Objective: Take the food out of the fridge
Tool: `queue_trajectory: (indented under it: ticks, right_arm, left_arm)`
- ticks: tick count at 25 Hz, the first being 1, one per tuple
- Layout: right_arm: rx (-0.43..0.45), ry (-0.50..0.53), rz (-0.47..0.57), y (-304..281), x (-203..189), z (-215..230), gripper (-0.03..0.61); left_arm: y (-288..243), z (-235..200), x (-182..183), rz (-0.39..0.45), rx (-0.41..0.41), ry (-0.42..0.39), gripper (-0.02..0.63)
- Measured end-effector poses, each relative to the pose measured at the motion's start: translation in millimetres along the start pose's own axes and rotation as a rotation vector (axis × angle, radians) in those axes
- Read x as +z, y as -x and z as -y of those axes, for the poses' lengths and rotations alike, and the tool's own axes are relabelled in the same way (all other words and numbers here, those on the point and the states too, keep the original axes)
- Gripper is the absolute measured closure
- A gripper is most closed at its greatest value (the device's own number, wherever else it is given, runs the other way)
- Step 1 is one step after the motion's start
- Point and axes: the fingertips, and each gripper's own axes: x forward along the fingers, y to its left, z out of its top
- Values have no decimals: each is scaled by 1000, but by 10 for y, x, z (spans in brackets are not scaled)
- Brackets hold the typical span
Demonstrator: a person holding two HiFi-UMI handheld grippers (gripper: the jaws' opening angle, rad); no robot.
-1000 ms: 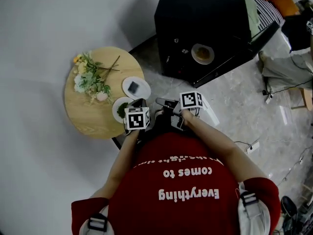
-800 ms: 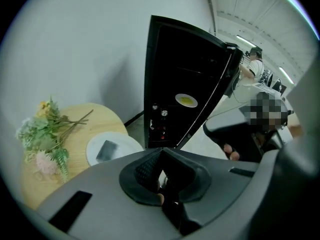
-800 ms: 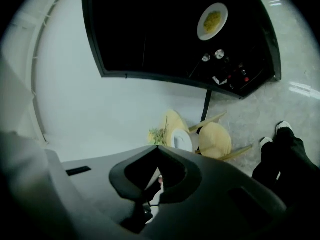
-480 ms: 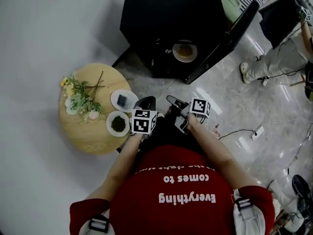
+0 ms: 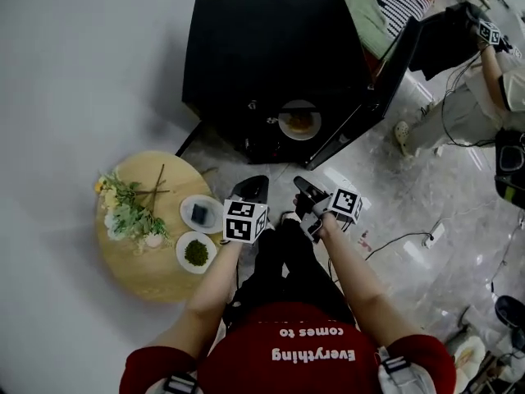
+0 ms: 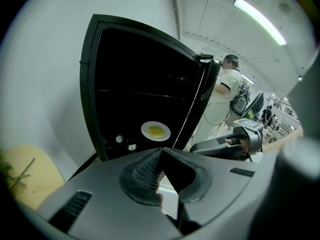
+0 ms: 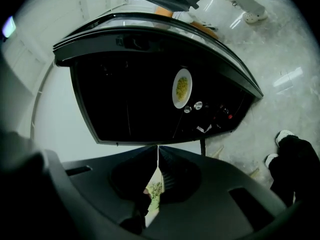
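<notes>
A black fridge [image 5: 262, 56] stands with its door [image 5: 392, 60] swung open to the right. On a shelf inside lies a white plate of yellow food [image 5: 299, 122], which also shows in the left gripper view as the plate [image 6: 155, 131] and in the right gripper view as the plate [image 7: 182, 88]. My left gripper [image 5: 251, 185] and right gripper [image 5: 303, 187] hover side by side over the floor, a short way in front of the fridge and pointing at it. Both are shut with nothing in them, the left gripper [image 6: 161, 151] and the right gripper [image 7: 158, 147] with tips together.
A round wooden table [image 5: 152, 269] at the left carries flowers [image 5: 127, 213], a plate with a dark item [image 5: 201, 213] and a plate of greens [image 5: 195, 253]. Cables and a power strip [image 5: 426, 235] lie on the floor at the right, near another person [image 5: 484, 72].
Both grippers have swung away from the round table toward the open fridge, still shut. The fridge now sits straight ahead and the table has slid to the lower left.
</notes>
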Motion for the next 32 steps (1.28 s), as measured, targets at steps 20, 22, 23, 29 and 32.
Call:
queue_trajectory:
  ticks: [20, 22, 23, 29, 32]
  right_arm:
    - [42, -61, 39, -634, 726, 645, 423]
    - [40, -63, 47, -703, 829, 696, 419]
    - [35, -64, 55, -737, 885, 721, 417]
    - [27, -87, 144, -873, 1266, 867, 409]
    - [38, -115, 188, -944, 1393, 911, 410]
  left_arm:
    - [-1113, -40, -197, 9, -70, -101, 614]
    - [-1227, -38, -228, 6, -77, -101, 614]
    - [-1275, -41, -230, 2, -77, -102, 614]
    - [-1445, 48, -229, -9, -98, -133, 614]
    - [-1478, 95, -305, -30, -115, -147, 614]
